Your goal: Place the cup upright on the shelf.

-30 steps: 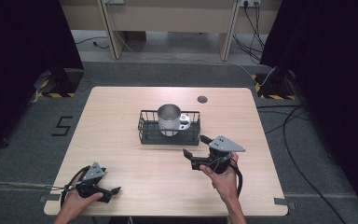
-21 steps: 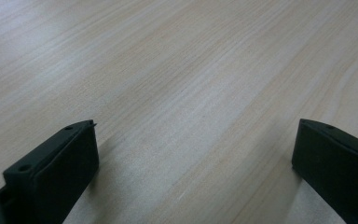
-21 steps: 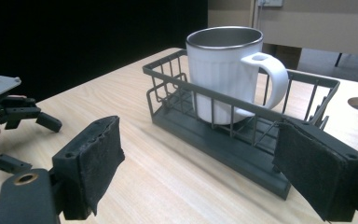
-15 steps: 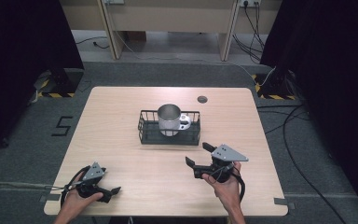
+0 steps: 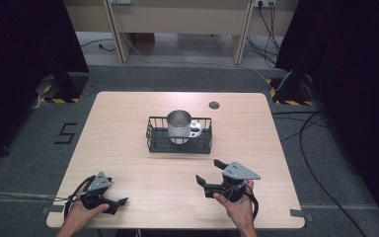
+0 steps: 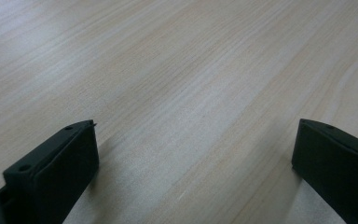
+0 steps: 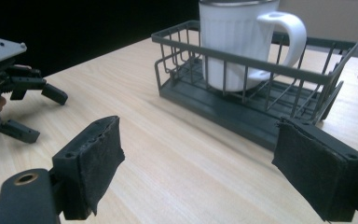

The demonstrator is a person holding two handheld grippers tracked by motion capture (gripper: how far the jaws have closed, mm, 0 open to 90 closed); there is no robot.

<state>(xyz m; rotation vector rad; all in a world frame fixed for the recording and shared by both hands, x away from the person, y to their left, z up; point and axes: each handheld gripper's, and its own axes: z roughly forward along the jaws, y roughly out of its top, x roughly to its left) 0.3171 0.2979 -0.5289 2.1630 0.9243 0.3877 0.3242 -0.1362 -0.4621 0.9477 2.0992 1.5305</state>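
A white mug (image 5: 178, 126) stands upright in a dark wire basket (image 5: 153, 129) at the middle of the wooden table. In the right gripper view the mug (image 7: 235, 44) has its handle to the right, inside the basket (image 7: 242, 105). My right gripper (image 5: 208, 171) is held in a hand at the near right, a short way in front of the basket, and its padded jaws are open (image 7: 198, 154) with nothing between them. My left gripper (image 5: 120, 205) rests at the near left corner, open (image 6: 196, 144) over bare wood. It shows again as the left gripper (image 7: 46, 116) at the left of the right gripper view.
A round dark cable port (image 5: 214, 104) sits in the tabletop (image 5: 118, 148) behind the basket. Black curtains stand at both sides, and cables (image 5: 321, 148) lie on the floor to the right. The table's front edge is just below both hands.
My right gripper has drawn back from the basket toward the near edge and sunk a little. The left gripper, mug and basket have stayed put.
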